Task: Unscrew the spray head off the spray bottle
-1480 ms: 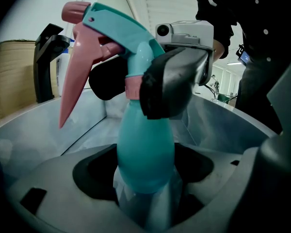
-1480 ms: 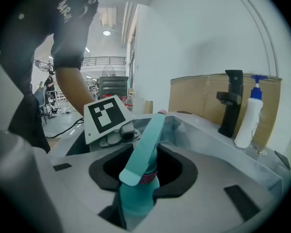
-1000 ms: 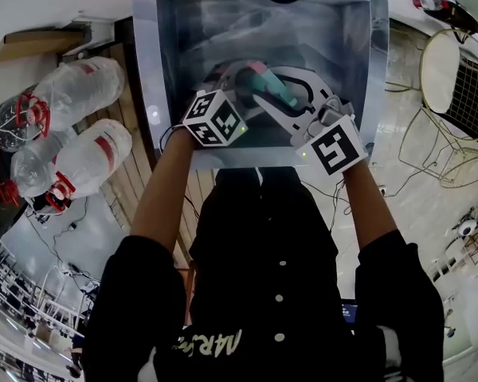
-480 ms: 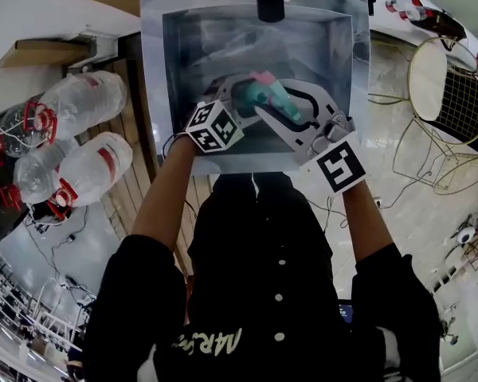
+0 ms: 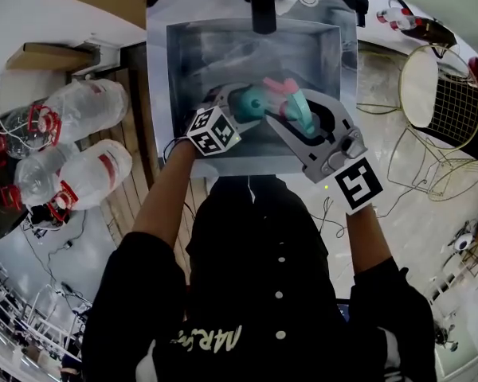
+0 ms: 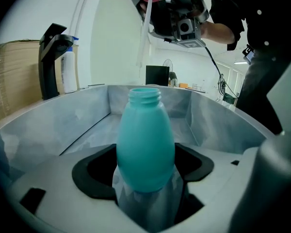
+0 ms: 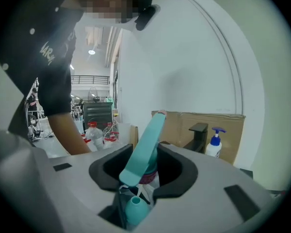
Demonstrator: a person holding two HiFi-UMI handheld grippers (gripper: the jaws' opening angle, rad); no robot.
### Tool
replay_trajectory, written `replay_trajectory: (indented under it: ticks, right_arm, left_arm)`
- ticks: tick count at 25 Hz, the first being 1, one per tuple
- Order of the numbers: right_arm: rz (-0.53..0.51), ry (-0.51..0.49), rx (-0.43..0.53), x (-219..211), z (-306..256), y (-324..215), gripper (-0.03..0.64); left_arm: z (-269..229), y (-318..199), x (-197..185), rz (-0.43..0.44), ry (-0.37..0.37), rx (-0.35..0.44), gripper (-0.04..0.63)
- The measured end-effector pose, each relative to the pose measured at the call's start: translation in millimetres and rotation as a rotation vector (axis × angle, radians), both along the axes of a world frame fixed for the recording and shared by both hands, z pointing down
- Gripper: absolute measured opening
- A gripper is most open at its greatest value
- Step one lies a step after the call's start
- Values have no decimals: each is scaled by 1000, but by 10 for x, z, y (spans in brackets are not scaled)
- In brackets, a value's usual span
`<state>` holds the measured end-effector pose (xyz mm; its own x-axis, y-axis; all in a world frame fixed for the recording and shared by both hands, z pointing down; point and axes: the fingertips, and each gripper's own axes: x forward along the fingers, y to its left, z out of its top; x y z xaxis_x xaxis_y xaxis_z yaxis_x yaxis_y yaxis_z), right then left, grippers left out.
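We're looking down on both grippers over the steel sink: the left gripper is clamped on the teal spray bottle to steady it, while the right gripper carries the spray head just beside it. In the left gripper view, the jaws pinch the bottle's lower body, its threaded neck is bare, and the dip tube hangs clear overhead, so we judge the unscrewing done. In the right gripper view, the jaws sit partway closed on the head's pink collar, which holds it secure.
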<state>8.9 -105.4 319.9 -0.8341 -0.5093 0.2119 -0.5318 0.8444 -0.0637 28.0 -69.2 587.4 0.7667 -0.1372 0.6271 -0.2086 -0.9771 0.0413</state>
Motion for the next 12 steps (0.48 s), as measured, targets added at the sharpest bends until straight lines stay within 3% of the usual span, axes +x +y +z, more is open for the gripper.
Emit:
replay_trajectory:
  ticks: [12]
  right_arm:
    - [59,-33,24,193,-182,60,155]
  left_arm:
    - [-28,54,-25,-10,-25,4,389]
